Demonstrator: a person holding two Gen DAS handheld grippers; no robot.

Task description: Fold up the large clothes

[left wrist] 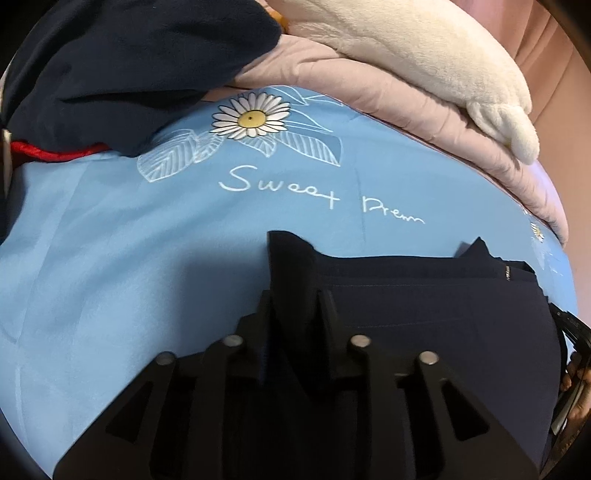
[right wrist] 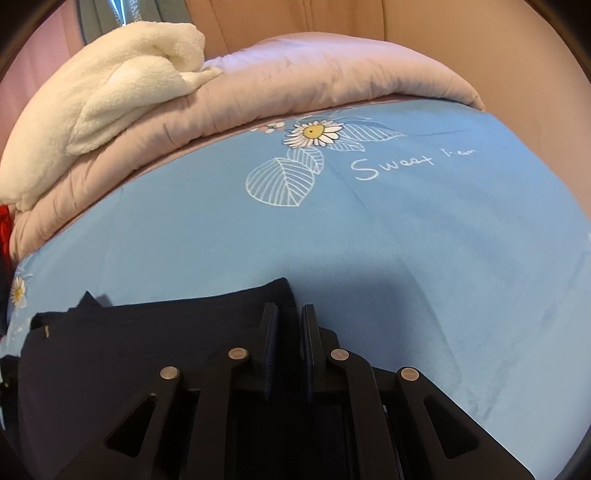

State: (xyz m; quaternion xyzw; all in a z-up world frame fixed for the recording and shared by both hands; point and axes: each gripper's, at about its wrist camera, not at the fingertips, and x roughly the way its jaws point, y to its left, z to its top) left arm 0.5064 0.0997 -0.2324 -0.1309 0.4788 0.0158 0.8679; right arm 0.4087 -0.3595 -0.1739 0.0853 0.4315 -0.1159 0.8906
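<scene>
A blue bed sheet [right wrist: 424,236] printed with a daisy [right wrist: 314,133] is covering the bed; a pink quilt [right wrist: 295,85] and white blanket [right wrist: 110,103] are lying toward twelve o'clock.

Left tongs [left wrist: 298,295] straddle navy garment [left wrist: 424,306] on blue sheet [left wrist: 110,258].

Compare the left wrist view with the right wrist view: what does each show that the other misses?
Left wrist only: a dark navy heap with red trim at upper left. Right wrist only: grey-green fabric hanging at the top. Both: the dark folded garment on the blue daisy sheet, the pink quilt, the cream fleece. The left tool has fabric between its fingers; the right tool is nearly closed at the garment's edge.
</scene>
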